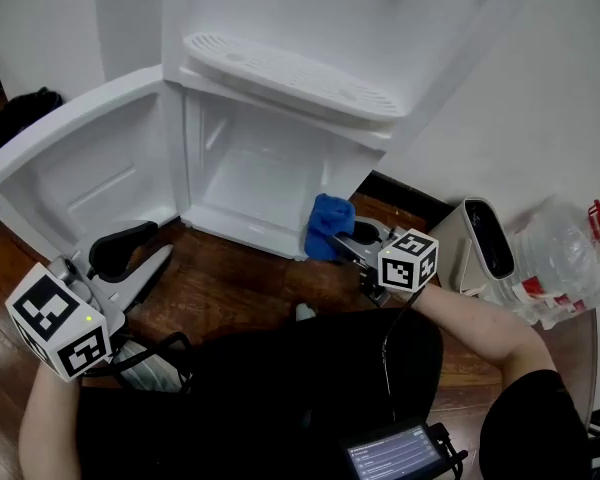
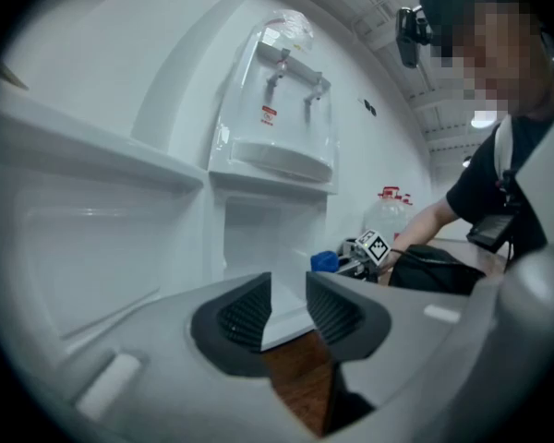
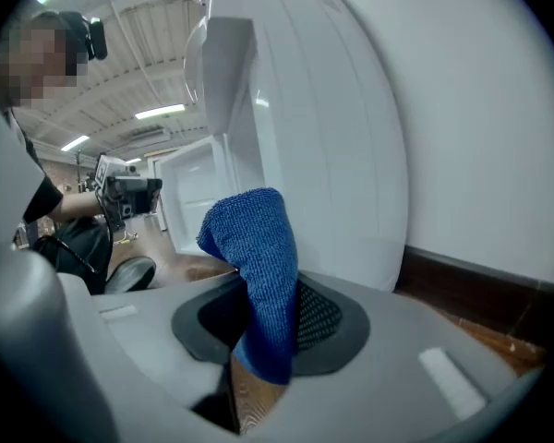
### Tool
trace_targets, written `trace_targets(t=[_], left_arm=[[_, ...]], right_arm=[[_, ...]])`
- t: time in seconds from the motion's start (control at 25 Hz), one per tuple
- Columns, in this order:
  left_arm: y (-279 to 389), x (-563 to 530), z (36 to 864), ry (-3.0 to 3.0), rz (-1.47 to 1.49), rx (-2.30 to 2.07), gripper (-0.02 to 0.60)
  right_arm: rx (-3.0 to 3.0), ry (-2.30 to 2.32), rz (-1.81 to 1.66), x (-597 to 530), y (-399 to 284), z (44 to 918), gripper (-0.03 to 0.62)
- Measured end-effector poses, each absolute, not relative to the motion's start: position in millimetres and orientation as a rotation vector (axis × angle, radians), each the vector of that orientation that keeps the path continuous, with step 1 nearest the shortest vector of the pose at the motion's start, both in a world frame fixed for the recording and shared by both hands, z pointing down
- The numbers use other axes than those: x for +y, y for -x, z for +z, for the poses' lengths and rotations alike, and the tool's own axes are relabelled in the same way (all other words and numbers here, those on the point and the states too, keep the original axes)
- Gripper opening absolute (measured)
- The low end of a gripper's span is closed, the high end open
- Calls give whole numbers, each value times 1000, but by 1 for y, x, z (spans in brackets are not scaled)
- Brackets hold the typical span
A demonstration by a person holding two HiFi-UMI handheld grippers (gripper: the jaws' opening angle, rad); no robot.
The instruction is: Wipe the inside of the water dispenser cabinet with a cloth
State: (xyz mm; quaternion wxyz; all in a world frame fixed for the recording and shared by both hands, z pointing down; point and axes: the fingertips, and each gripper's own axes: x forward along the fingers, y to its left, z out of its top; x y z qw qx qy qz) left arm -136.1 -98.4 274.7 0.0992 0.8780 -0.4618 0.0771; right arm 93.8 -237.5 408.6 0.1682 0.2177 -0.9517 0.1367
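The cloth (image 1: 330,226) is sitting clamped in the right gripper (image 1: 342,242) just outside the open cabinet (image 1: 242,183), ready for wiping inside. The left gripper (image 2: 289,307) is idling closed, empty.

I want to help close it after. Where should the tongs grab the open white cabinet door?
Grab the cabinet door by the raised rim on its free edge, farthest from the hinge, coming from the left. It is swung wide open, hollow inside showing, so that thin rim is probably the only part narrow enough to pinch. The left tongs are nearest, shut and empty.
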Motion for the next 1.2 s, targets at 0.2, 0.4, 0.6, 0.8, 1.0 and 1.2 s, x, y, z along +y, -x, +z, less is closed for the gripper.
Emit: trace_targets(t=[0.2,0.4,0.6,0.8,1.0,1.2], left_arm=[[136,-93,260,-2637,185,-1387,118],[139,-85,245,-2675,177,-1408,118],[136,-80,236,-2705,157,-1392,118],[130,-76,240,-2735,164,-1349,118],[128,-72,232,-2767,142,-1334,118],[131,-72,229,-2776,113,-1323,118]], right_arm=[[-2817,-684,290,-244,-92,308,104],[-2867,-729,164,-242,-81,237,104],[-2891,-731,189,-240,-48,237,104],[-2939,-658,171,-244,26,236,104],[-2967,-569,122,-246,100,236,104],[-2997,-520,109,-245,159,239,104]])
